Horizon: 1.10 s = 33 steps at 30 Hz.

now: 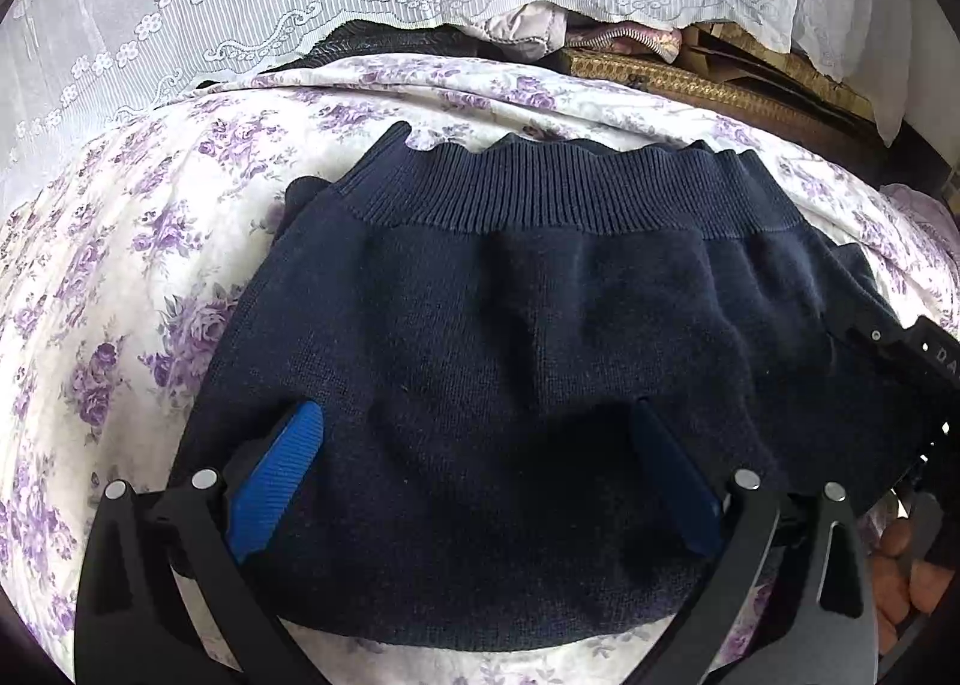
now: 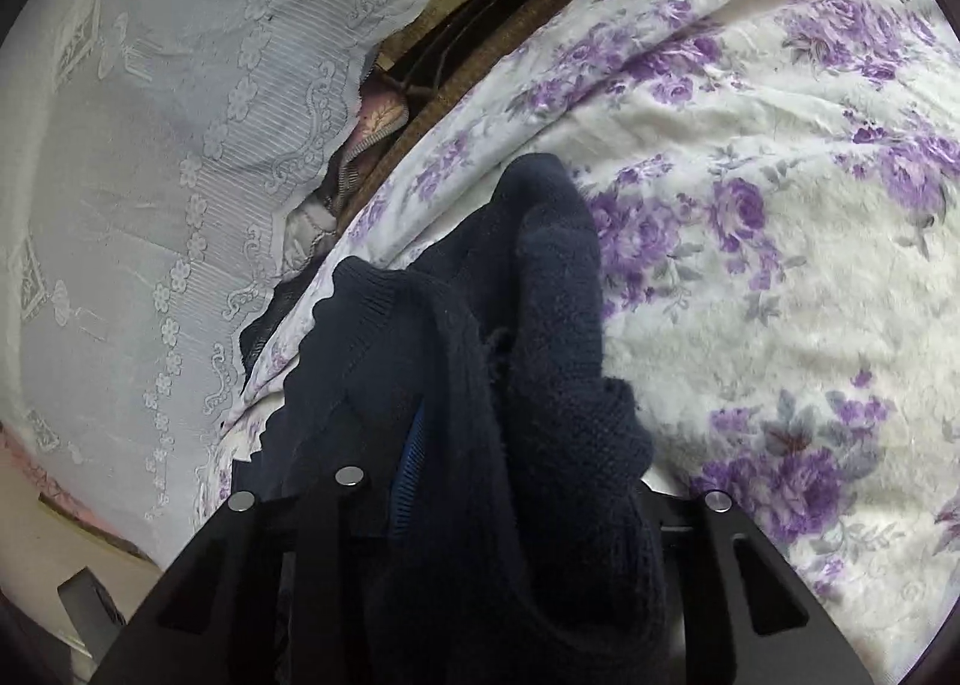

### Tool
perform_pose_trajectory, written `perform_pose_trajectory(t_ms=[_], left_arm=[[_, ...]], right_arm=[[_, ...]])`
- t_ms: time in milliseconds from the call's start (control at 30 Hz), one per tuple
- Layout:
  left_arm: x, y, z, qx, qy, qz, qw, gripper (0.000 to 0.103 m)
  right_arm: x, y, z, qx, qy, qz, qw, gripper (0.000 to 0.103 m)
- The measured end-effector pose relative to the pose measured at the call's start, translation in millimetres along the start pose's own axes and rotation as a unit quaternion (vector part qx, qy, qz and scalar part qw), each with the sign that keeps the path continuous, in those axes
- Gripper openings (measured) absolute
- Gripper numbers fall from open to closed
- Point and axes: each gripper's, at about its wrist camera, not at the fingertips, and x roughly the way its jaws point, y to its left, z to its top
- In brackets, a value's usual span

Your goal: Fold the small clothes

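My left gripper (image 1: 480, 481) wide open over navy knit (image 1: 540, 355) on bed (image 1: 120, 265). Right gripper (image 2: 510, 505) pinching bunched right edge; lift evenly, fold leftward, keep ribbed hem (image 1: 540, 187) aligned.

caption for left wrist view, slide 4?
Left gripper open above a navy knit garment lying on the floral bedspread, ribbed hem at the far edge.

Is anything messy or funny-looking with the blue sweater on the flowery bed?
Mostly the navy sweater lies flat on the floral bedspread. Odd bit: its right side is bunched into a lump around the right gripper, with a frayed edge showing there. Nothing looks spilled.
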Motion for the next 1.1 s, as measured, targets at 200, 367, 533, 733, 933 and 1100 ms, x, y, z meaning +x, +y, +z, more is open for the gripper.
perform_pose_trajectory(t_ms=[200,367,533,733,933,1100], left_arm=[[0,-2,1,0.006,0.003,0.004,1.0,0.099],[-3,-1,4,0.006,0.008,-0.019,0.9998,0.081],[-13,-6,6,0.019,-0.001,-0.022,0.9996,0.068],[-22,3,14,0.004,-0.007,-0.045,0.999,0.068],[-23,15,21,-0.012,-0.003,-0.054,0.9984,0.071],[-14,32,27,-0.036,0.011,-0.05,0.9981,0.073]], right_arm=[[-8,-6,-4,0.019,-0.007,0.021,1.0,0.02],[-16,10,-2,-0.015,-0.021,0.022,0.999,0.019],[-21,21,-1,-0.034,-0.026,0.029,0.999,0.019],[-30,41,-3,-0.07,-0.032,0.045,0.996,0.018],[-41,71,-14,-0.131,-0.041,0.056,0.989,0.018],[-48,95,-26,-0.189,-0.046,0.058,0.979,0.018]])
